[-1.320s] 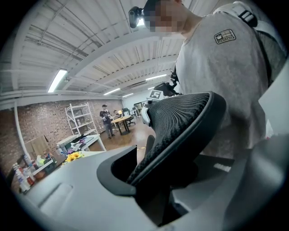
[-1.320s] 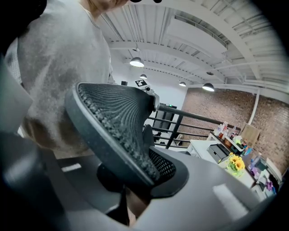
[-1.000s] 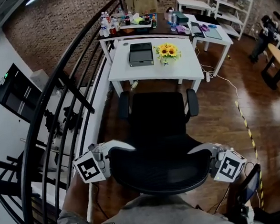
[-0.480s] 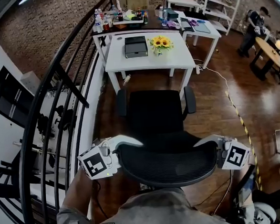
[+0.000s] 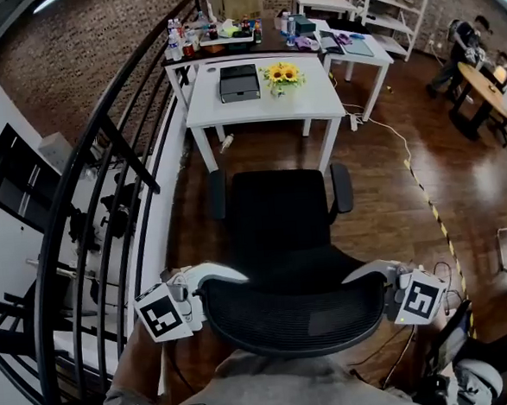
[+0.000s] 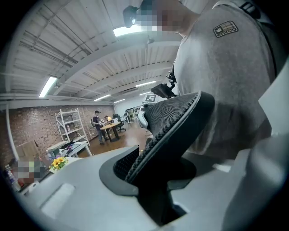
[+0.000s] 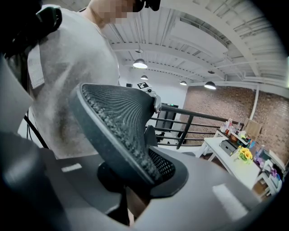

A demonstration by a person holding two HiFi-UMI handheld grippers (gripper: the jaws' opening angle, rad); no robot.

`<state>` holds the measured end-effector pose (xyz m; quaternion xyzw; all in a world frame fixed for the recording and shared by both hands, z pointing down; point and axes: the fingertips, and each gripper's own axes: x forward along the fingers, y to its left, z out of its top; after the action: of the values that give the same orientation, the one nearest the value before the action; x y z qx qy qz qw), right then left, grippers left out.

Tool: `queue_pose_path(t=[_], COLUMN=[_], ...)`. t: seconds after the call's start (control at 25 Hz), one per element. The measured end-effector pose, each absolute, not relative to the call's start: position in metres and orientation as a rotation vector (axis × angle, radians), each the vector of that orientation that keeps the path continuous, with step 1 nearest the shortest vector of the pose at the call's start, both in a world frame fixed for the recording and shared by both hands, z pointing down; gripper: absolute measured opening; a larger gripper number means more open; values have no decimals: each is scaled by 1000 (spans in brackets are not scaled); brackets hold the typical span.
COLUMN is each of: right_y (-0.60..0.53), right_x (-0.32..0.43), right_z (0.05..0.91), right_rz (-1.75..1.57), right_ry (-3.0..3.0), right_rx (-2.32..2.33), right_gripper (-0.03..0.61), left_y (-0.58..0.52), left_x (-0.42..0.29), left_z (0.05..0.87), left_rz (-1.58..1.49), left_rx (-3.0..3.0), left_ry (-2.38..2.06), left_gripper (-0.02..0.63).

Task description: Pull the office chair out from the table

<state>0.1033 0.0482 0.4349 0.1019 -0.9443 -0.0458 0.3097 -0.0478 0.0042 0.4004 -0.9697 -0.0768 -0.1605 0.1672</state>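
1. black mesh office chair stands just in front of the white table, apart from it.
2. left gripper: jaws, just closing, pinch the backrest left edge.
3. right gripper: jaws clamp its right edge.

The office chair is black, its back a ribbed mesh. The surface is white, the sunflowers yellow, the floor dark brown wood, the wall reddish brick.

The office chair stands before the table, railing to its left.
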Motion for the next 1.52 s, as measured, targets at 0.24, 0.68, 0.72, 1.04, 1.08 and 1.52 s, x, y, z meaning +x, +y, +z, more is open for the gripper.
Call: queue_pose_path(t=[0.24, 0.68, 0.72, 1.04, 1.08, 1.52], right_y=[78, 110, 112, 122, 122, 113], right_x=[113, 116, 117, 119, 119, 125], right_z=[433, 435, 436, 440, 439, 429], right_rz=[-133, -151, -152, -178, -186, -252], right_ry=[-2500, -2508, -2509, -2515, -2519, -2668], right_rx=[263, 234, 231, 234, 234, 293], right_gripper=[71, 66, 66, 66, 66, 128], left_y=[34, 65, 67, 77, 78, 68], left_x=[-38, -36, -35, -33, -32, -33], left_z=[399, 402, 404, 407, 407, 394], left_rz=[-477, -506, -507, -505, -512, -271], left_rx=[-2761, -2767, -2767, -2755, -2750, -2603], left_ry=[-210, -198, -197, -179, -186, -46], left_gripper=[100, 101, 101, 110, 112, 201])
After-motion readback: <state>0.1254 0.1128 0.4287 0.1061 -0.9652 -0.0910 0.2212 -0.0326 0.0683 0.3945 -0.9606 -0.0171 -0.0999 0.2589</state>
